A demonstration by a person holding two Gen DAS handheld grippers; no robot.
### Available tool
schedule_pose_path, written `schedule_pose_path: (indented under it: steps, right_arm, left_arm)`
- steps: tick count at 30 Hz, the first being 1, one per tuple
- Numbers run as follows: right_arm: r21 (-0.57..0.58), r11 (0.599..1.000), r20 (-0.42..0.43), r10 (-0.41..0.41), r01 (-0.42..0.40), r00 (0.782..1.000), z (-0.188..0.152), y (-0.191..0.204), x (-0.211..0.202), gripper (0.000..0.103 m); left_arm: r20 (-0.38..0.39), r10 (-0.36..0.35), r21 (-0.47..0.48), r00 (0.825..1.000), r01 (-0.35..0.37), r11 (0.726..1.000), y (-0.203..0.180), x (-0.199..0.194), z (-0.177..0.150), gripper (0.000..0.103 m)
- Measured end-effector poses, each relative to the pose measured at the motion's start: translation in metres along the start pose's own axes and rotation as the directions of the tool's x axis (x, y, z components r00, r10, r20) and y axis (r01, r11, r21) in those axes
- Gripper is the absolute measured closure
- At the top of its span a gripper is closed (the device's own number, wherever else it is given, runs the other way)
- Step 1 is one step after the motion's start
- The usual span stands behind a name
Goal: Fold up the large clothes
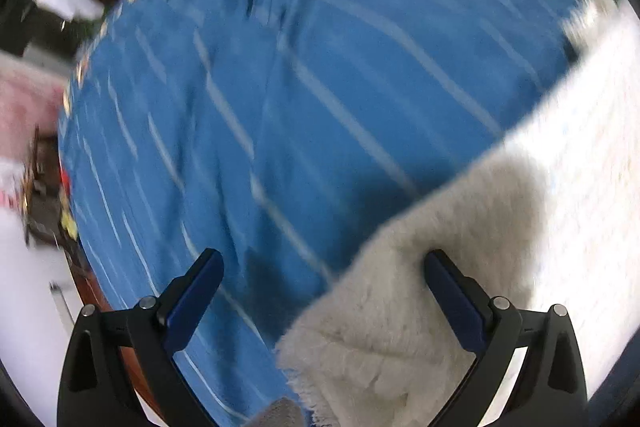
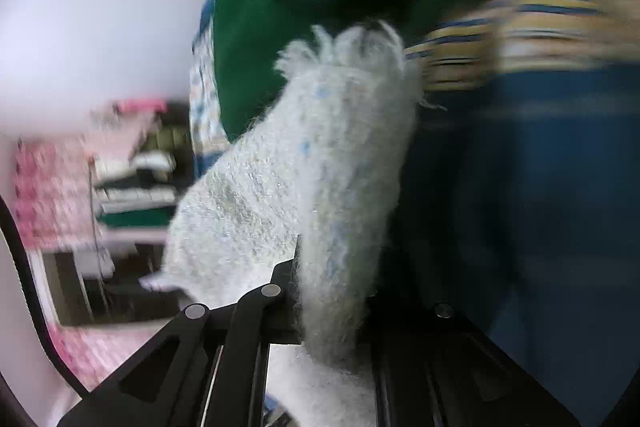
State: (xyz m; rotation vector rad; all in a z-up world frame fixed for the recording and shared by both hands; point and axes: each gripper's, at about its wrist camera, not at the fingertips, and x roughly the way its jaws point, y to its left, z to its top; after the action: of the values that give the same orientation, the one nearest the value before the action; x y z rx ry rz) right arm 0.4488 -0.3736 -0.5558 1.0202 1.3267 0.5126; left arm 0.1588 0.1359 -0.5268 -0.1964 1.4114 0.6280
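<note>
Both views blurred | left gripper point(image 1: 324, 263) wide | right gripper point(image 2: 320, 267) clamps fleece point(image 2: 288, 163), fingertips hidden

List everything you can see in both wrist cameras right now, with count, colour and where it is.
fuzzy garment: one, off-white, lying on the blue cover at lower right of the left wrist view; a bunched part of it is clamped in the right hand-held gripper.
blue cover: one, blue with thin pale stripes, spread over most of the left wrist view.
green cloth: one, dark green, behind the bunched garment in the right wrist view.
striped fabric: one, yellow and blue stripes, upper right in the right wrist view, blurred.
pink items: count unclear, pink, left background, blurred.
left hand-held gripper: one, black with blue pads, wide open above the garment's edge.
right hand-held gripper: one, black, shut on the garment.
</note>
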Motion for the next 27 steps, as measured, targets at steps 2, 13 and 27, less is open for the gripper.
schedule_pose_path:
  steps: [2,13,27]
  right_arm:
    - [0.081,0.997,0.072,0.010,-0.016,0.997,-0.027,-0.015,-0.047,0.095]
    - [0.460,0.836,0.101,-0.385,0.300,0.917,-0.220,-0.121,-0.249,0.089]
    - [0.176,0.757,0.208,-0.654,0.630,0.727,-0.235,-0.058,-0.316,0.065]
  left_arm:
    - [0.038,0.009,0.020,0.999,-0.009,1.000,0.002,-0.015,0.013,0.000]
    - [-0.002,-0.057,-0.057,0.998,0.057,0.997,-0.008,-0.059,-0.031,0.000]
    - [0.038,0.075,0.136,0.996,-0.080,0.987,-0.060,-0.032,-0.059,0.000]
